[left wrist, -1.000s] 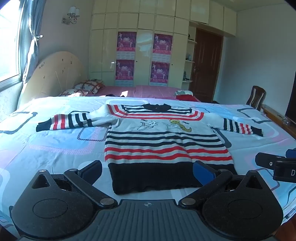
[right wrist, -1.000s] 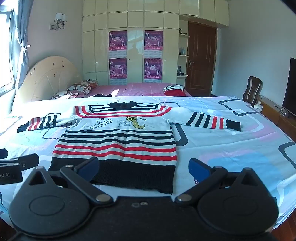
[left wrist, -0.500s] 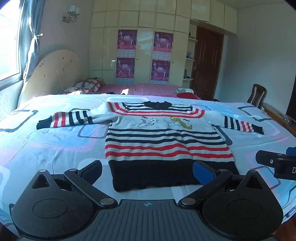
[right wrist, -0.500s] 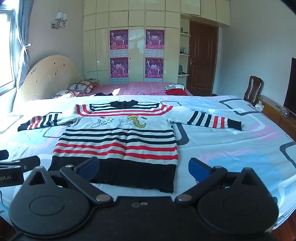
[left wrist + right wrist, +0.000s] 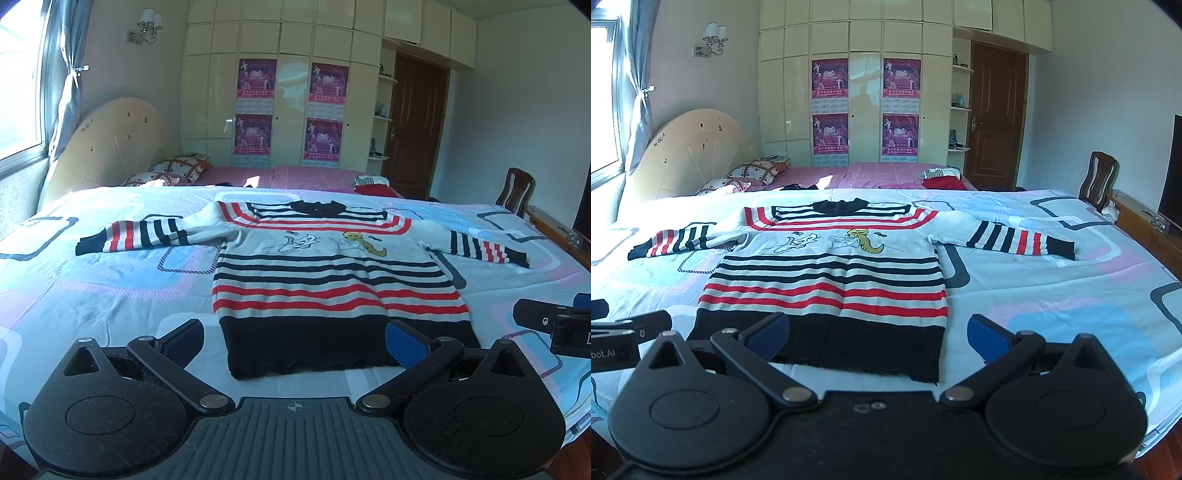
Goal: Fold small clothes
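The striped sweater [image 5: 332, 273] lies flat and unfolded on the bed [image 5: 110, 295], front side up, occupying the centre of the left wrist view. Its black hem faces the bottom of the frame; its black collar [image 5: 317, 207] points toward the top. The left-of-frame sleeve [image 5: 140, 236] extends to the middle left, and the other sleeve [image 5: 484, 248] extends to the middle right. Two cartoon figures are printed across the chest.

The left gripper [image 5: 293, 341] sits at the bottom centre of its view, jaws spread wide with nothing between them. The hem lies just beyond the fingertips [image 5: 406, 341]; contact cannot be confirmed.

The right gripper [image 5: 877, 332] sits at the bottom centre of the right wrist view, jaws likewise spread wide and holding nothing. In this view the sweater [image 5: 831, 280] appears centre-left, with the hem's right-hand corner between the two fingers. Each gripper also shows at the lower edge of the other's view.

A wardrobe [image 5: 857, 92] with four posters fills the upper centre. A brown door [image 5: 995, 122] and a chair [image 5: 1099, 181] stand at the right.
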Motion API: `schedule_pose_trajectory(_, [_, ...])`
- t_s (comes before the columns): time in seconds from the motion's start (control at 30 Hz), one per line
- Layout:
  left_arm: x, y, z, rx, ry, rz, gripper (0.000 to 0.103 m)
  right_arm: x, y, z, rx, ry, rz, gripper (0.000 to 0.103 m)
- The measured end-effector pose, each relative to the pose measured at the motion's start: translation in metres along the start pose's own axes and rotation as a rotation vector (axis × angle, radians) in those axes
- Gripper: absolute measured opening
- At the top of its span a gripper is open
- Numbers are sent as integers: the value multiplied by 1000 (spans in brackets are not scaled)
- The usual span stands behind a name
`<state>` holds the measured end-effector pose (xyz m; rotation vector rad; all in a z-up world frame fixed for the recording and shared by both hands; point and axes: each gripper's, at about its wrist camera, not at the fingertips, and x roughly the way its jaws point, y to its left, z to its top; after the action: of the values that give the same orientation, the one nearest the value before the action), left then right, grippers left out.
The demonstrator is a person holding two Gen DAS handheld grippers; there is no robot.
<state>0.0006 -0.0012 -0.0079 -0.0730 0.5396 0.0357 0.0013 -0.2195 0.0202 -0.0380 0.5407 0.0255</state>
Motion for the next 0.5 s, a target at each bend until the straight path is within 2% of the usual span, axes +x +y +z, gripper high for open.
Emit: schedule_pose_trajectory(0.5, [0, 0, 0, 1, 3, -3, 103, -1, -1, 0, 0, 0, 1, 103])
